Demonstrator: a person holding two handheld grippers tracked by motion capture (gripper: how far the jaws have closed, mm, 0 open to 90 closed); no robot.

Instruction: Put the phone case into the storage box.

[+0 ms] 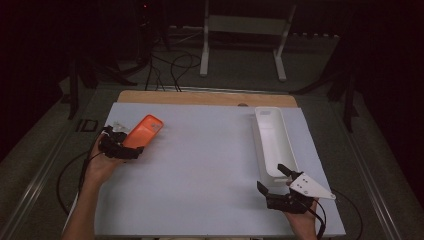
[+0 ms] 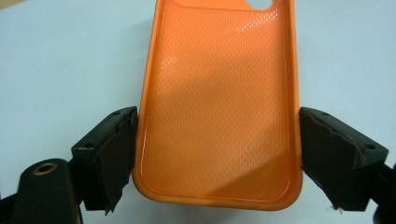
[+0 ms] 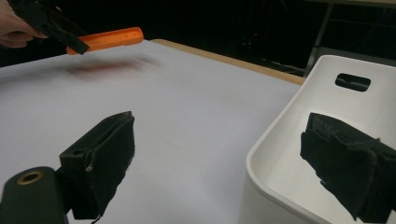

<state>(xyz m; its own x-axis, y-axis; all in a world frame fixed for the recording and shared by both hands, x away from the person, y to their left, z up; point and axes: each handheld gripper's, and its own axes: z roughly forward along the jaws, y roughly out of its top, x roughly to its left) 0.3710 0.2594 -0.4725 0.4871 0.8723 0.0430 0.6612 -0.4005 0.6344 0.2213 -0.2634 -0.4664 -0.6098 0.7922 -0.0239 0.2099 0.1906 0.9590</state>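
Note:
An orange phone case is held at the table's left side, its hollow inside facing up. My left gripper is shut on its near end, one pad pressing on each long edge. In the right gripper view the case hangs level, a little above the white table top, with a blurred shadow under it. My right gripper stands open at the front right with nothing between its pads. One jaw reaches over the near end of a long white tray.
The white tray runs from the front right toward the back and has a handle slot in its far wall. A wooden strip edges the table's far side. Cables and a white stand's legs lie on the dark floor beyond.

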